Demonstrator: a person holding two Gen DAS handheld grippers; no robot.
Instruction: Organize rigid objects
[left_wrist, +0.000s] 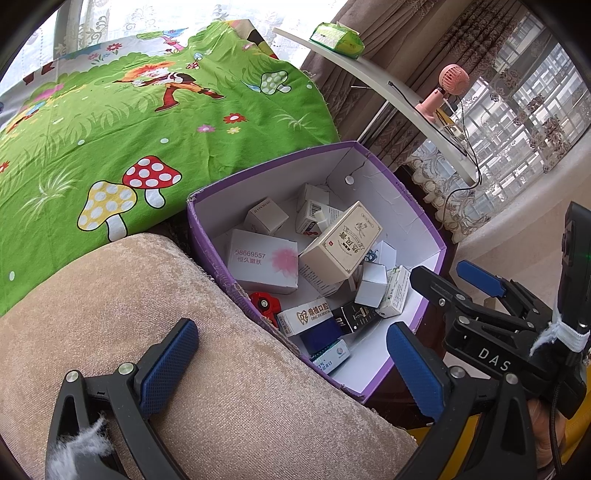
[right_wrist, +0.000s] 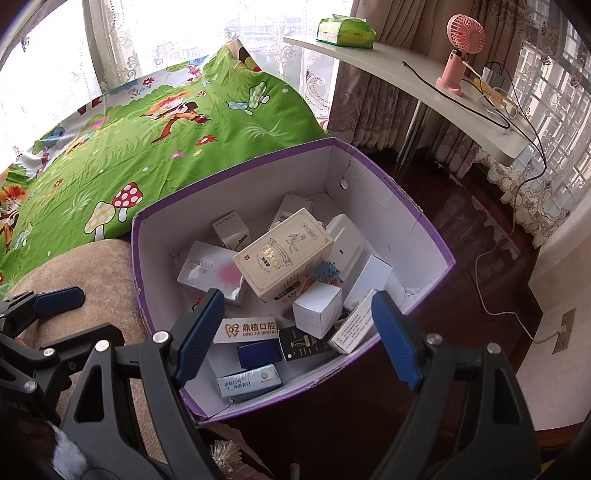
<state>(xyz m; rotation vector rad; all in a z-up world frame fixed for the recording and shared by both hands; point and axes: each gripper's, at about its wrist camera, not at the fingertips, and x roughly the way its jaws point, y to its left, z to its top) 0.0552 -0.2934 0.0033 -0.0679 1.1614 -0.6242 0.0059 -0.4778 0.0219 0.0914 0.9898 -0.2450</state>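
Observation:
A purple cardboard box (left_wrist: 207, 236) (right_wrist: 137, 258) with a white inside stands beside a beige cushion. It holds several small cartons, with a cream carton (left_wrist: 341, 242) (right_wrist: 282, 253) lying on top. A white carton with a pink flower (left_wrist: 266, 260) (right_wrist: 207, 271) lies at the left. My left gripper (left_wrist: 291, 363) is open and empty above the cushion and the box's near edge. My right gripper (right_wrist: 297, 338) is open and empty over the box's near side. The right gripper also shows in the left wrist view (left_wrist: 448, 275).
The beige cushion (left_wrist: 166, 332) (right_wrist: 74, 273) lies next to a green mushroom-print cloth (left_wrist: 129, 129) (right_wrist: 147, 140). A white table (left_wrist: 388, 85) (right_wrist: 406, 70) behind carries a pink fan (left_wrist: 443, 92) (right_wrist: 460, 51), a tissue pack (right_wrist: 345, 31) and cables. Dark wooden floor (right_wrist: 461, 229) lies to the right.

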